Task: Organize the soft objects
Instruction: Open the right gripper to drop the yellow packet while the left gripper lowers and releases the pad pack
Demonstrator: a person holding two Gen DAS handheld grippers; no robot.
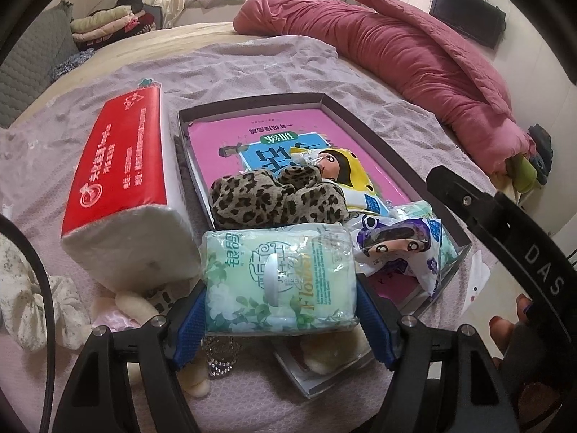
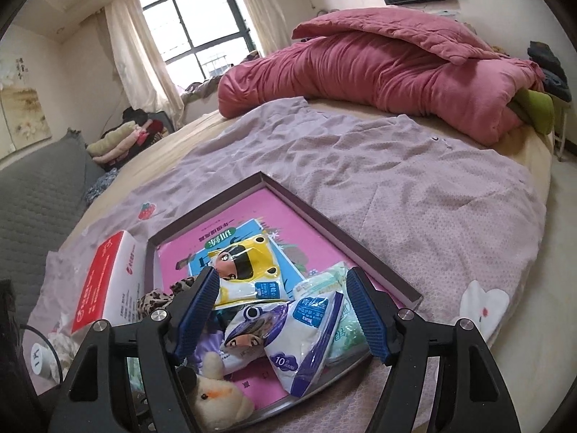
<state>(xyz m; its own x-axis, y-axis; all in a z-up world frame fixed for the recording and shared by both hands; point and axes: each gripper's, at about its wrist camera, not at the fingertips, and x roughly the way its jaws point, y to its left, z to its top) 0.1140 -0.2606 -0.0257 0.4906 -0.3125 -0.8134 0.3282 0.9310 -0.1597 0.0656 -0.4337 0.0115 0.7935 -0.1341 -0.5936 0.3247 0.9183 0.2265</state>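
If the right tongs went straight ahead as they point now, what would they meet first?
Probably the purple-and-white packet lying in the tray, directly between the open right tongs; depth is uncertain.

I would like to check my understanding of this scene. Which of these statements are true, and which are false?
1. The left gripper holds a green tissue pack between its jaws. True.
2. The tray is empty. False: it holds a pink book, a leopard cloth and packets.
3. The red tissue pack lies inside the tray. False: it lies beside it.
4. The right gripper has open jaws. True.
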